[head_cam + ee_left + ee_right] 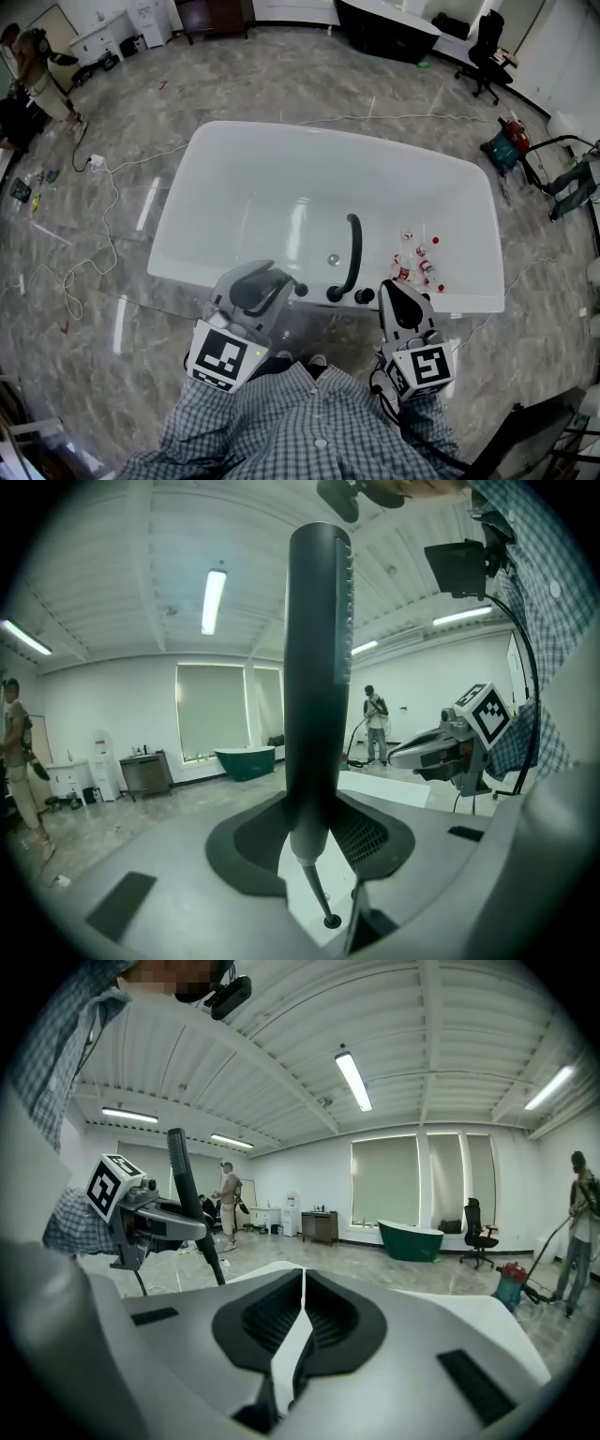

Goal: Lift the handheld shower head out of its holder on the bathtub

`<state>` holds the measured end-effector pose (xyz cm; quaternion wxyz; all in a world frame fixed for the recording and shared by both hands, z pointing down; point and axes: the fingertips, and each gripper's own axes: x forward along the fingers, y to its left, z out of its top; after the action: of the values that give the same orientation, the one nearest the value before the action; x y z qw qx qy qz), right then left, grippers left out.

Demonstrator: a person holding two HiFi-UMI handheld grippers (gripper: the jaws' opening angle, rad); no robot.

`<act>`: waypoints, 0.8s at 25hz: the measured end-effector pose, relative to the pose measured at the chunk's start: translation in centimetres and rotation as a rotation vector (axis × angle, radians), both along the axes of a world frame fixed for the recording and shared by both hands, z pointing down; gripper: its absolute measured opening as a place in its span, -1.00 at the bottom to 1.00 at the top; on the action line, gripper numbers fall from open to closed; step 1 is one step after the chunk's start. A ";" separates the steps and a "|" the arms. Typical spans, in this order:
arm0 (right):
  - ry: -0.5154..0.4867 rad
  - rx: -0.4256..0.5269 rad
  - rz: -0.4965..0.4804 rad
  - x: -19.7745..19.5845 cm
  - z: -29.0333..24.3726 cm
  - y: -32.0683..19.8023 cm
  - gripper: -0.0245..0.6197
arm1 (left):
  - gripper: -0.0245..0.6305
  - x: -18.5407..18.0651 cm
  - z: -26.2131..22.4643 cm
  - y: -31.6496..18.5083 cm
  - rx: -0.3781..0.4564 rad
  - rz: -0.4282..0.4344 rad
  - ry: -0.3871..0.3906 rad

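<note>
My left gripper clenches its fingers on the handheld shower head at the near rim of the white bathtub. The dark wand fills the gap between the fingers, gripped low on its handle. Its long axis stands near upright, with the spray end up toward the ceiling and the handle end down. A row of small nozzles on its upper part faces my right gripper. From the handle's lower end a thin black hose drops to the tub's rim. Seen from the right gripper view, the wand rises above the left gripper, leaning slightly. My right gripper hangs beside it with its fingers pressed together on nothing. The curved black spout sits on the rim between the two grippers.
</note>
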<state>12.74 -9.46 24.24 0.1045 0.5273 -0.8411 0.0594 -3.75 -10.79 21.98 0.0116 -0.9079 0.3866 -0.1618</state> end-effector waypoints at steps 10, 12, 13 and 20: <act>-0.006 0.011 0.006 0.0 -0.5 0.4 -0.87 | -0.50 -0.4 -2.0 0.7 0.033 0.010 0.009; -0.010 0.012 0.006 -0.1 -0.5 0.4 -0.87 | -0.50 -0.3 -2.4 0.6 0.042 0.012 0.019; -0.011 0.012 0.005 -0.2 -0.5 0.4 -0.87 | -0.50 -0.3 -2.6 0.6 0.049 0.012 0.025; -0.003 0.010 -0.010 -0.9 -0.4 0.5 -0.87 | -0.49 -0.7 -2.9 0.5 0.056 0.005 0.033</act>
<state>11.81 -9.01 23.83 0.1009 0.5236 -0.8442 0.0552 -4.46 -10.27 19.09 0.0311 -0.9107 0.3888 -0.1358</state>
